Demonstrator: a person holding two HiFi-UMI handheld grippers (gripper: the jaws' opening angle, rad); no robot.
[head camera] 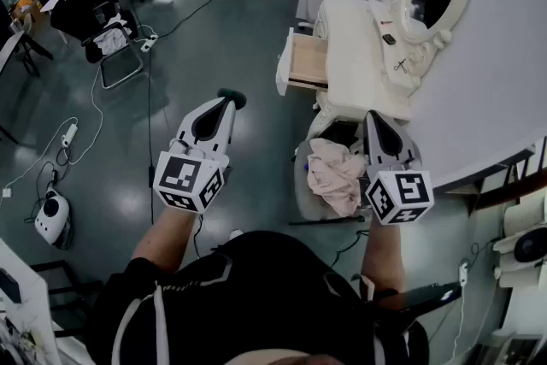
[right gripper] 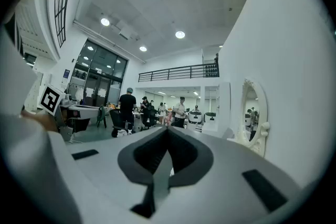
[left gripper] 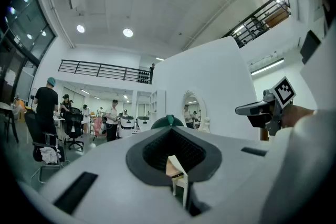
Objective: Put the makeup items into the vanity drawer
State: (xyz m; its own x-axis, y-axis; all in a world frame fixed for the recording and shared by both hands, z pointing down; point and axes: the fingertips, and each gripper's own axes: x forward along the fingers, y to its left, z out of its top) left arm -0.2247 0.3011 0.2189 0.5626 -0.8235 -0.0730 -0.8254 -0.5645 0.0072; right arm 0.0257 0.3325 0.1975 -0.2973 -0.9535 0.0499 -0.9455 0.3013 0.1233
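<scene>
Approach stage: I am holding grey left claw (head camera: 229, 101) and grey right claw (head camera: 373, 117) pressed together, empty; reaching the cream-white vanity (head camera: 359, 64) at one o'clock comes next.

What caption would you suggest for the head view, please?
Left gripper and right gripper, both shut, held level before the white vanity with its drawer open.

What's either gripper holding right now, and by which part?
Left gripper pinches a dark green item by its near edge at the jaw tips; right gripper holds nothing.
</scene>
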